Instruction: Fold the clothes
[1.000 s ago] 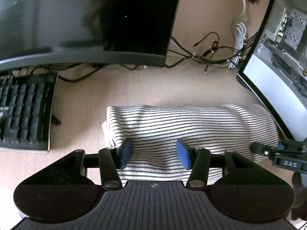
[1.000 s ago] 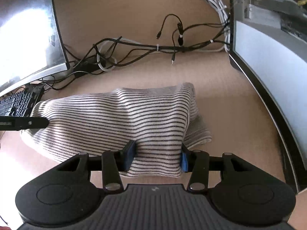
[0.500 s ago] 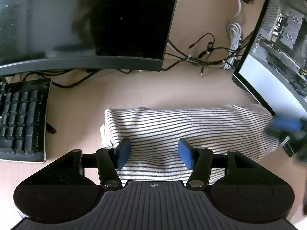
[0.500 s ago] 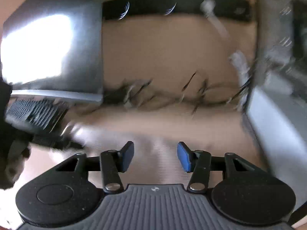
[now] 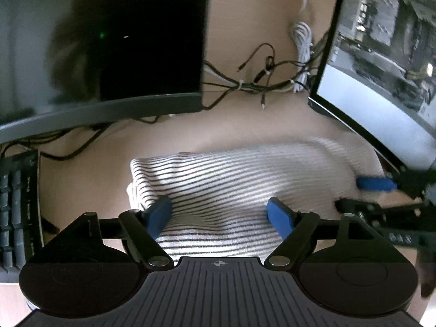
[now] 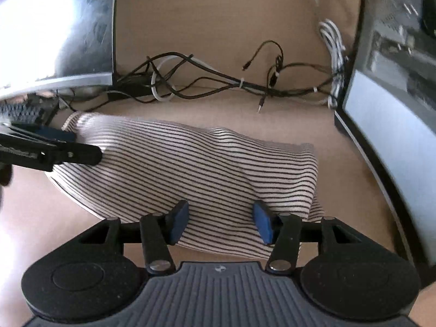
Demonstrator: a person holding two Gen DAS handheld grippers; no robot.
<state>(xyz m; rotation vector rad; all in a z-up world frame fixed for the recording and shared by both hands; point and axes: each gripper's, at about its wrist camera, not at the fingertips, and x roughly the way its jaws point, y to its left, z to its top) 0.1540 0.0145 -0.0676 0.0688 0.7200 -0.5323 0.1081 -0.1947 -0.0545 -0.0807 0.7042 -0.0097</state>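
The striped garment (image 5: 239,190) is lying folded in a long bundle on the wooden desk (image 5: 169,141), between the two monitors, and it is showing in the right wrist view too (image 6: 207,169). Compared with one second ago, its far right end is looking flatter and more rounded, and the cloth is no longer pinched between the right pads.

The left gripper (image 5: 219,215) is hovering over the near edge of the bundle with its jaws wide apart, wider than half a second ago, and nothing is between them. The right gripper (image 6: 220,223) is also standing spread, its blue pads (image 6: 263,226) above the cloth; the strong blur of half a second ago is gone.

The left wrist view is showing the right gripper from the side (image 5: 381,190) at the garment's right end, though blur is making its contact with the cloth hard to judge. The right wrist view is showing the left gripper (image 6: 54,150) at the opposite end.

Behind the garment the black cables (image 6: 218,81) and a white coiled cable (image 5: 302,41) are lying. A dark monitor (image 5: 109,41), a lit monitor (image 5: 381,68) and a keyboard (image 5: 16,207) are standing around.
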